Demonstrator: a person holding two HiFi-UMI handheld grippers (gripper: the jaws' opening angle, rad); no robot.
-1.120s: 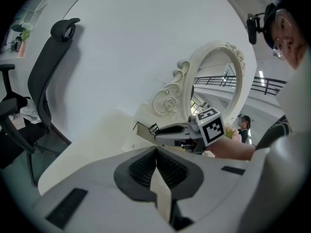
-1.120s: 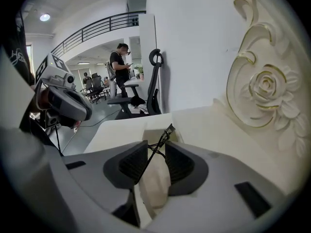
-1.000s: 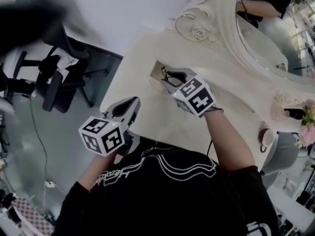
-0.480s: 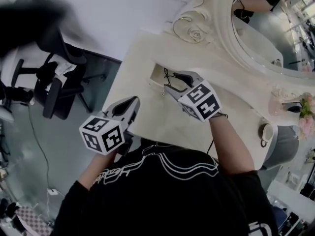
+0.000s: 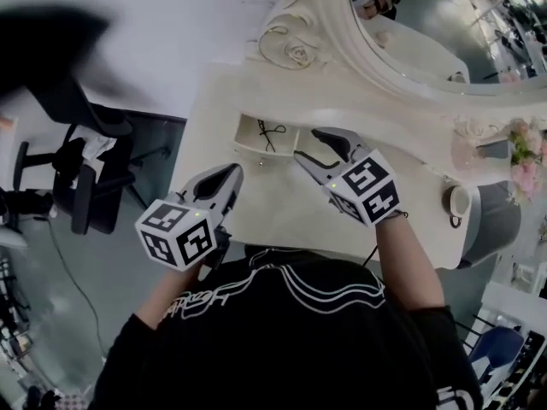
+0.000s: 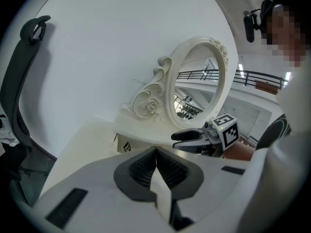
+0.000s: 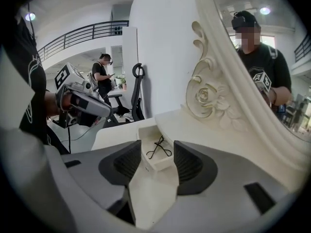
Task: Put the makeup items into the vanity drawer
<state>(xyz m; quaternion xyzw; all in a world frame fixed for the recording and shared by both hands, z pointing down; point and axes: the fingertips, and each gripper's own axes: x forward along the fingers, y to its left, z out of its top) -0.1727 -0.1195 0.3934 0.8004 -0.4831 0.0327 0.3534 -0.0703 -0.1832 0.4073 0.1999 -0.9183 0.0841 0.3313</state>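
The cream vanity's small drawer (image 5: 253, 137) stands pulled open at the table's left end. A black eyelash curler (image 5: 272, 131) lies inside it, and it shows between the jaws in the right gripper view (image 7: 159, 147). My right gripper (image 5: 308, 143) hovers just right of the drawer, open, with nothing between its pads (image 7: 189, 161). My left gripper (image 5: 229, 174) is held off the table's front edge, shut and empty, its pads meeting (image 6: 156, 161). In the left gripper view the right gripper (image 6: 187, 136) shows above the table, beside the drawer (image 6: 124, 144).
An ornate oval mirror (image 5: 299, 54) backs the vanity. A cup (image 5: 457, 202) and pink flowers (image 5: 523, 156) sit at the table's right end. An office chair (image 5: 81, 186) stands on the floor to the left. A person (image 7: 103, 79) stands far off.
My right gripper has opened and drawn back to the right from the drawer, leaving the eyelash curler lying inside. The left gripper has stayed put. The head view has swung.
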